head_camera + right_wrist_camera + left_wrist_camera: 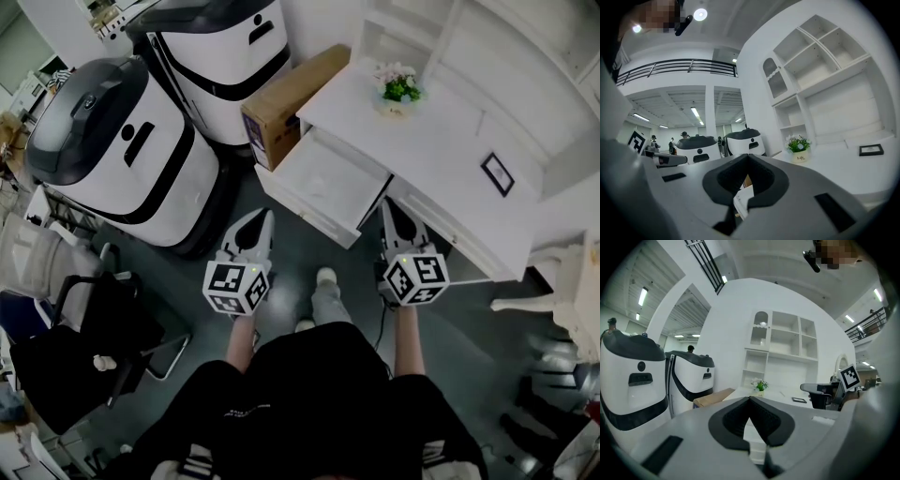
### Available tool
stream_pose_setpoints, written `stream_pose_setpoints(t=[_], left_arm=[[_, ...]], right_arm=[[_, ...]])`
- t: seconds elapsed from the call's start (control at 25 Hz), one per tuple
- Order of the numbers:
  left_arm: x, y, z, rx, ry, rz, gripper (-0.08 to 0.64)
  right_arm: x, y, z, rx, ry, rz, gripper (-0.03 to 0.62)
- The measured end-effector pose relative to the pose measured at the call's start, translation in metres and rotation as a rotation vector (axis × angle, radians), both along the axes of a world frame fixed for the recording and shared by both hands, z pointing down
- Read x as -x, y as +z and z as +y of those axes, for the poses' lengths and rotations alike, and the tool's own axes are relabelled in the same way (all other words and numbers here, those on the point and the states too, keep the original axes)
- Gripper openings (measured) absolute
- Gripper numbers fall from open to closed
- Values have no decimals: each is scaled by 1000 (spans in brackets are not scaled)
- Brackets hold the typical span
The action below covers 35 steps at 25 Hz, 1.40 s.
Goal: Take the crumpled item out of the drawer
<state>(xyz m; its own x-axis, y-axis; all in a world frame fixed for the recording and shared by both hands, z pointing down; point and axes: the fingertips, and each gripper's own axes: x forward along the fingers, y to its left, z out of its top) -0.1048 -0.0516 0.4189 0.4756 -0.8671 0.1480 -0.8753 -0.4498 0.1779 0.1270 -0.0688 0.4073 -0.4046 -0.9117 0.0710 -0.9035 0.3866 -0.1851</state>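
Head view: the open drawer (306, 208) juts from the white desk (441, 141) toward the person. Its front edge lies near both gripper tips, and a narrow strip of dark floor (298, 247) is free before it. A cardboard box (291, 103) flanks its left side, and 2 white machines (122, 150) crowd further left. The left gripper (265, 216) and right gripper (389, 202) point roughly level at the desk, side by side, each with jaws closed on nothing. The drawer's inside reads plain white; the crumpled item cannot be made out.
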Motion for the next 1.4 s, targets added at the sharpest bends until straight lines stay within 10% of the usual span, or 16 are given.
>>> stream_pose_setpoints(t=[0.6,1.4], left_arm=[[-35,36,-117,117,-51,20,-2],[-47,136,-165,364,-28,41,-2]], right_arm=[[16,42,-141,116,-163,16,-8],[62,176,-202,395,-300,111,-8]])
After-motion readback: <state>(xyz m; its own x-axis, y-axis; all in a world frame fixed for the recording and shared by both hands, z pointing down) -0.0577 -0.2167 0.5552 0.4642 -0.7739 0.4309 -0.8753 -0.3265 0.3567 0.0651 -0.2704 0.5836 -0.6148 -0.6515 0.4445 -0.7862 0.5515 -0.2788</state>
